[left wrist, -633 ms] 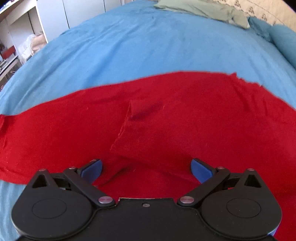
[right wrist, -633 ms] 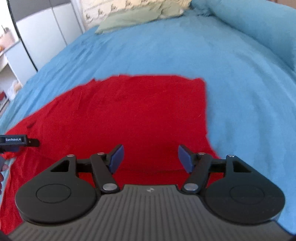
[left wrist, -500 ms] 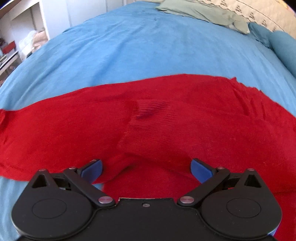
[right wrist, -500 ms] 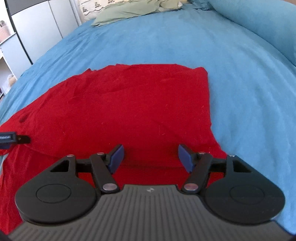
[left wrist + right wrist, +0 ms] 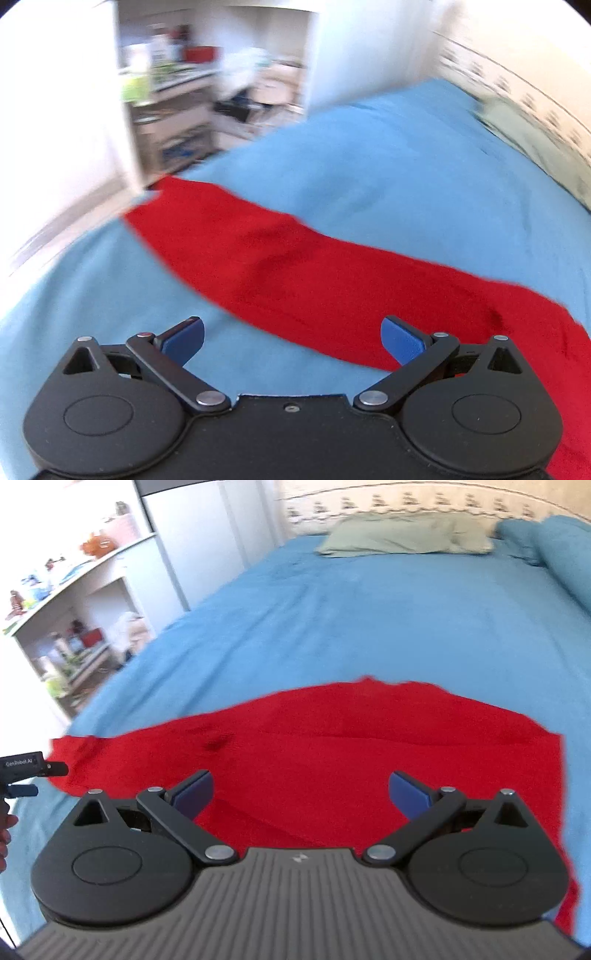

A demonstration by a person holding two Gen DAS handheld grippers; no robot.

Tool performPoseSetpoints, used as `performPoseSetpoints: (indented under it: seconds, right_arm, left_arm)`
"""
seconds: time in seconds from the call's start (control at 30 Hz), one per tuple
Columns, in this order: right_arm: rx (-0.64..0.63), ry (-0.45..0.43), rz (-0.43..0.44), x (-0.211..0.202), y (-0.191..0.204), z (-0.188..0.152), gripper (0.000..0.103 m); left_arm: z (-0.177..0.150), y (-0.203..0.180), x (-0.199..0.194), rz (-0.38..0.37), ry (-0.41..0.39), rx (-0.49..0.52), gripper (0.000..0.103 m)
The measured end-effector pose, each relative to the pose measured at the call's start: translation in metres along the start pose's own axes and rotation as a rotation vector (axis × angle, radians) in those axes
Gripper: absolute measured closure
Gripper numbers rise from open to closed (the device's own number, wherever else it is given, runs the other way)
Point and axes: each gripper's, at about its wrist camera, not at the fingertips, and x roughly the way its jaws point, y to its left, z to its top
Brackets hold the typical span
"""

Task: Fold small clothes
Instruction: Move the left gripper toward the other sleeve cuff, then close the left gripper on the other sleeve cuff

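A red knit garment [image 5: 332,280] lies flat on the blue bed; in the left wrist view it runs as a long band from upper left to lower right. In the right wrist view the garment [image 5: 351,760] spreads wide below the fingers. My left gripper [image 5: 291,338] is open and empty, above the blue sheet at the garment's near edge. My right gripper [image 5: 301,794] is open and empty, over the garment's near part. The left gripper's tip also shows at the right wrist view's left edge [image 5: 33,766], beside the garment's left end.
The blue bed sheet [image 5: 369,620] stretches far ahead. A green pillow [image 5: 402,539] lies at the headboard, a blue pillow [image 5: 561,554] at the right. White shelves with clutter [image 5: 177,92] and a white wardrobe [image 5: 199,542] stand left of the bed.
Both grippers have pulled back and lifted off the garment. The left view has swung left toward the shelves and the garment's left end. Both stay open.
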Motion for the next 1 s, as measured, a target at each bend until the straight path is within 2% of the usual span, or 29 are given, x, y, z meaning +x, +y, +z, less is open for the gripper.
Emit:
performPoseSetpoints:
  seconds: [0.1, 0.17, 0.33, 0.43, 0.53, 0.6, 0.67, 0.77, 0.83, 0.87, 0.97, 1.0]
  right_arm:
    - [-0.050, 0.002, 0.024, 0.012, 0.033, 0.001, 0.000]
    - [-0.098, 0.018, 0.013, 0.022, 0.056, -0.002, 0.000]
    - [-0.126, 0.058, 0.049, 0.054, 0.099, -0.018, 0.000]
    - [-0.106, 0.074, 0.057, 0.072, 0.112, -0.029, 0.000]
    - [-0.076, 0.089, 0.057, 0.082, 0.118, -0.040, 0.000]
    - [-0.057, 0.097, 0.063, 0.086, 0.120, -0.044, 0.000]
    - [-0.049, 0.097, 0.065, 0.089, 0.120, -0.045, 0.000]
    - [-0.048, 0.100, 0.052, 0.091, 0.117, -0.046, 0.000]
    - [-0.045, 0.096, 0.045, 0.091, 0.116, -0.045, 0.000]
    - [-0.041, 0.094, 0.043, 0.092, 0.115, -0.045, 0.000]
    - [-0.027, 0.093, 0.039, 0.094, 0.111, -0.045, 0.000]
    - [-0.024, 0.092, 0.037, 0.094, 0.110, -0.045, 0.000]
  left_arm:
    - [0.013, 0.040, 0.007, -0.008, -0.031, -0.059, 0.000]
    - [0.021, 0.062, 0.020, -0.030, -0.015, -0.100, 0.000]
    - [0.036, 0.100, 0.056, -0.106, -0.013, -0.279, 0.003]
    - [0.041, 0.112, 0.072, -0.115, -0.011, -0.305, 0.011]
    - [0.039, 0.118, 0.079, -0.138, -0.018, -0.318, 0.013]
    - [0.041, 0.118, 0.080, -0.131, -0.041, -0.296, 0.014]
    - [0.045, 0.114, 0.083, -0.102, -0.055, -0.255, 0.019]
    - [0.050, 0.112, 0.090, -0.072, -0.067, -0.214, 0.030]
    - [0.056, 0.114, 0.096, -0.052, -0.074, -0.201, 0.046]
    - [0.058, 0.115, 0.098, -0.043, -0.074, -0.198, 0.049]
    - [0.061, 0.120, 0.101, -0.025, -0.078, -0.199, 0.069]
    - [0.061, 0.121, 0.102, -0.019, -0.078, -0.194, 0.081]
